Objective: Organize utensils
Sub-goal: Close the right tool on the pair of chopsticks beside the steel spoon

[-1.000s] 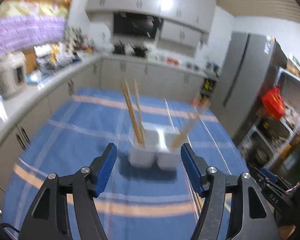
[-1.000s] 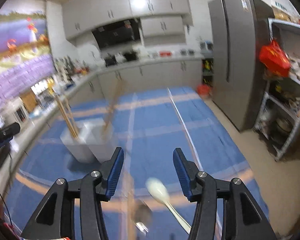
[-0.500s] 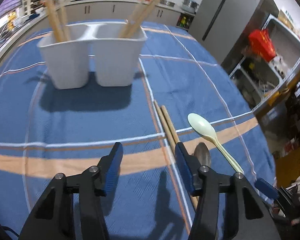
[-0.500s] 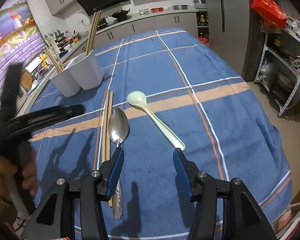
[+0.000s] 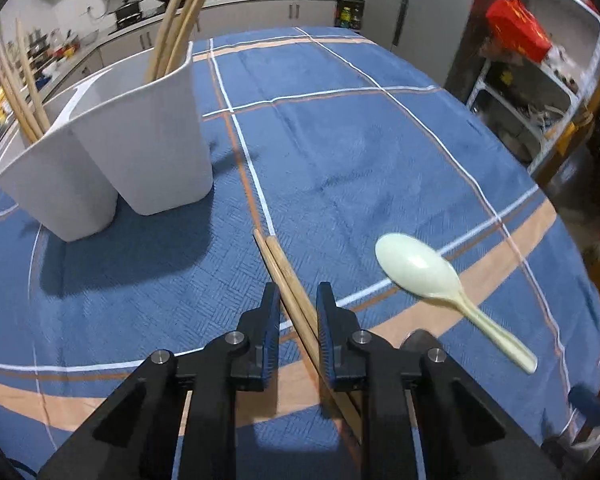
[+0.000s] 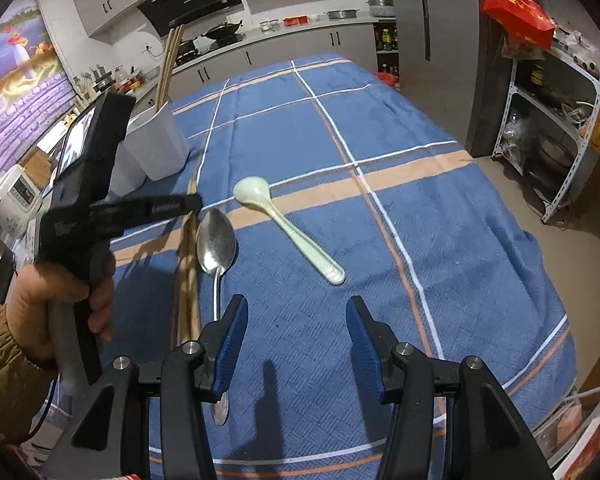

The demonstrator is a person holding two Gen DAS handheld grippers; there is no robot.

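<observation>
A pair of wooden chopsticks [image 5: 285, 276] lies on the blue checked tablecloth [image 5: 340, 152]. My left gripper [image 5: 296, 308] has its jaws closed around them, low at the cloth; it shows from the side in the right wrist view [image 6: 192, 202]. A white two-compartment holder [image 5: 112, 152] with several chopsticks standing in it is at the left. A pale green plastic spoon [image 5: 428, 276] and a metal spoon [image 6: 216, 248] lie to the right of the chopsticks. My right gripper [image 6: 296, 332] is open and empty above the cloth, near the table's front.
A kitchen counter with cookware runs along the back and left. A grey fridge [image 6: 432, 40] and a metal shelf rack [image 6: 560, 120] with a red bag stand to the right of the table. The table edge drops off on the right.
My left gripper has moved down and right over the chopsticks and its jaws have closed around them. My right gripper has stayed open and hardly moved.
</observation>
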